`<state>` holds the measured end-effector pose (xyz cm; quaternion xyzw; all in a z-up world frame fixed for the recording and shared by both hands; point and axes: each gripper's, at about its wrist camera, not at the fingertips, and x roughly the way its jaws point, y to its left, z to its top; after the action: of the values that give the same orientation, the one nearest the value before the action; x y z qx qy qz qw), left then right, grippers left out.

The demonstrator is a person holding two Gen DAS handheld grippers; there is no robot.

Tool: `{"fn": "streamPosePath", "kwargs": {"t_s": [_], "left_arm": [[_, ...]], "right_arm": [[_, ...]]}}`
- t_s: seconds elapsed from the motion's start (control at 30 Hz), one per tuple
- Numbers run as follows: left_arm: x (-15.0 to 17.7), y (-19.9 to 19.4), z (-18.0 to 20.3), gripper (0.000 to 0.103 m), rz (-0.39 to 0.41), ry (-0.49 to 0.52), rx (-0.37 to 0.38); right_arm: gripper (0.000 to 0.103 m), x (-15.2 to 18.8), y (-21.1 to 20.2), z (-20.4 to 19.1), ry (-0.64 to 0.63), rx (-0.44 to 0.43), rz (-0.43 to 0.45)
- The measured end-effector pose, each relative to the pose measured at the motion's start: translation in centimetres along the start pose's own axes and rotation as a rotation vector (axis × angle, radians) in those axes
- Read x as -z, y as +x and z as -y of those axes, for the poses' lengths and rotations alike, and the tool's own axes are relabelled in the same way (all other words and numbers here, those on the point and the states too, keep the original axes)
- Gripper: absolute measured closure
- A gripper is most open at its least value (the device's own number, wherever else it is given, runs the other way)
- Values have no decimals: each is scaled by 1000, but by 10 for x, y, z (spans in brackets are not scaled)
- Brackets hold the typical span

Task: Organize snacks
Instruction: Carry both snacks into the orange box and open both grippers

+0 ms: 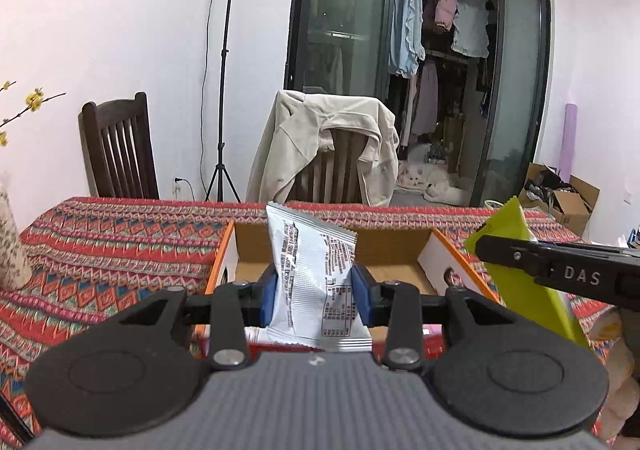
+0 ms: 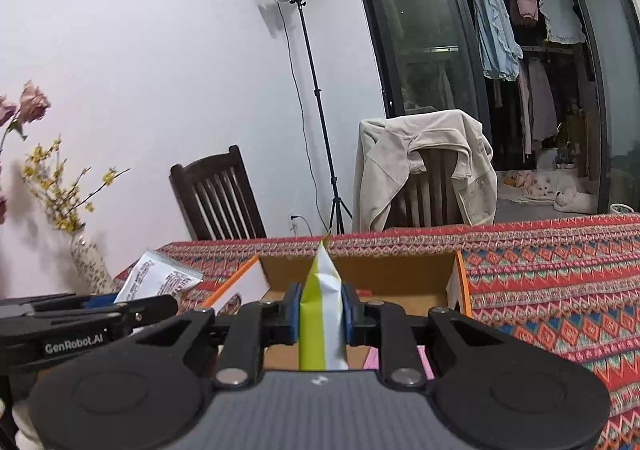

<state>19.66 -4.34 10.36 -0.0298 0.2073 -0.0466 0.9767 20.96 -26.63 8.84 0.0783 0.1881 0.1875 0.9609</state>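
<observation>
My left gripper (image 1: pixel 316 296) is shut on a silver snack packet (image 1: pixel 314 270) with printed text, held upright above an open cardboard box (image 1: pixel 400 246) with orange edges. My right gripper (image 2: pixel 322 314) is shut on a yellow-green and white snack packet (image 2: pixel 320 314), held edge-on over the same box (image 2: pixel 400 274). In the left wrist view the right gripper (image 1: pixel 560 270) and its green packet (image 1: pixel 516 250) show at the right. In the right wrist view the left gripper (image 2: pixel 80 318) and the silver packet (image 2: pixel 158 278) show at the left.
The box sits on a table with a red patterned cloth (image 1: pixel 120 242). A patterned vase (image 2: pixel 90 264) with flowers stands at the table's left. Two wooden chairs (image 1: pixel 120 146), one draped with a beige jacket (image 1: pixel 328 138), and a light stand (image 1: pixel 224 90) are behind the table.
</observation>
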Motion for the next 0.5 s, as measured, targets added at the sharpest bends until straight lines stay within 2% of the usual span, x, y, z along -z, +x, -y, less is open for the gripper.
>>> {"fn": "streamPosePath", "kwargs": {"t_s": [0.3, 0.5], "left_arm": [[-25, 57, -9, 64, -3, -40, -32], [-19, 93, -20, 64, -32, -63, -79]], "right_arm": [[83, -30, 66, 5, 3, 24, 5], [83, -31, 109, 19, 28, 46, -7]]}}
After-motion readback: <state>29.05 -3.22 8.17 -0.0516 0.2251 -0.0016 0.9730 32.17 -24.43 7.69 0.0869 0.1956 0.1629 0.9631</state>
